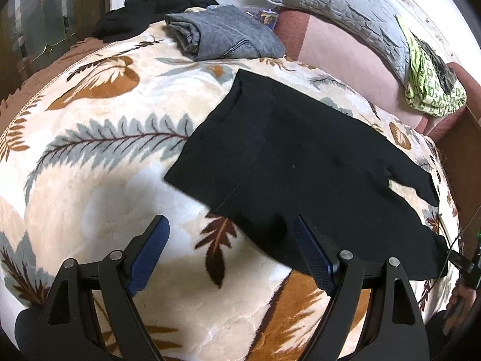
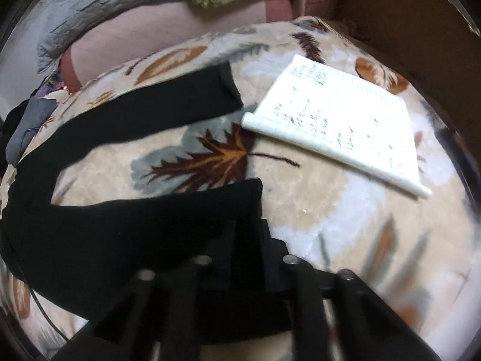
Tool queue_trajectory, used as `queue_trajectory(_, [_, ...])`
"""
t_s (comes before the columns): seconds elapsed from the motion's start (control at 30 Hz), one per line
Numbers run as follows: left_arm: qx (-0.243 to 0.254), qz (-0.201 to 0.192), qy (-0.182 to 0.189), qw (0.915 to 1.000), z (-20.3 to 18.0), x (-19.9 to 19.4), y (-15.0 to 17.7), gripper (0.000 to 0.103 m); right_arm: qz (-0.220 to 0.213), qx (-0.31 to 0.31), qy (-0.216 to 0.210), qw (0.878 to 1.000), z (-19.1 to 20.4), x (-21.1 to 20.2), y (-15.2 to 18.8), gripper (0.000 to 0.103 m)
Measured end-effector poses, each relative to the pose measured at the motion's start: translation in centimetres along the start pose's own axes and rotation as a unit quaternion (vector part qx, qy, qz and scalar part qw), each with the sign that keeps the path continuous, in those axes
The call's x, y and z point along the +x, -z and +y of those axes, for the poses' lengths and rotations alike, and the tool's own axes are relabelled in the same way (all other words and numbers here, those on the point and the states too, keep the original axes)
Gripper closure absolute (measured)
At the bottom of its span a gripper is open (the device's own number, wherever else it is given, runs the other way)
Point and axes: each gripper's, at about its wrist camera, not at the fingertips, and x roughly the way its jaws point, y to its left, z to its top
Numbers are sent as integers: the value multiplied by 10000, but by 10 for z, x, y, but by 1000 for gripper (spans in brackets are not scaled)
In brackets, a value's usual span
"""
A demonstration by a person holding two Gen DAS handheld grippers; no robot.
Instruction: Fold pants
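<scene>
The black pants (image 1: pixel 300 162) look soft and limp. The left gripper (image 1: pixel 231 252) gapes empty near their waistband; the right gripper (image 2: pixel 246 240) pinches a leg cuff, a good hold.

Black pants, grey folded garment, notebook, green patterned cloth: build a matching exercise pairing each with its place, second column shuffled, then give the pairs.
Things:
1. black pants
2. grey folded garment
3. notebook
4. green patterned cloth

Places:
A. draped at the grey pillow's lower end
B. spread flat on the leaf blanket
C. far edge of the blanket, near a black clothes heap
D. open on the blanket, beyond the pant leg ends

Pairs: 1-B, 2-C, 3-D, 4-A
</scene>
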Motion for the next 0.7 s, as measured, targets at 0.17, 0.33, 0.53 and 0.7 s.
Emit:
queue_trajectory(0.17, [106, 8, -73, 9999, -7, 10, -4, 18, -91, 26, 131, 9999, -3, -1, -2, 96])
queue_trajectory(0.33, [-46, 242, -101, 9996, -3, 28, -2, 18, -109, -11, 270, 9996, 2, -2, -2, 84])
queue_trajectory(0.53, [180, 258, -275, 9991, -5, 24, -1, 18, -417, -80, -212, 9989, 24, -29, -12, 66])
queue_trajectory(0.7, [229, 289, -350, 9987, -1, 20, 2, 18, -490, -524, -763, 9945, 72, -40, -18, 56])
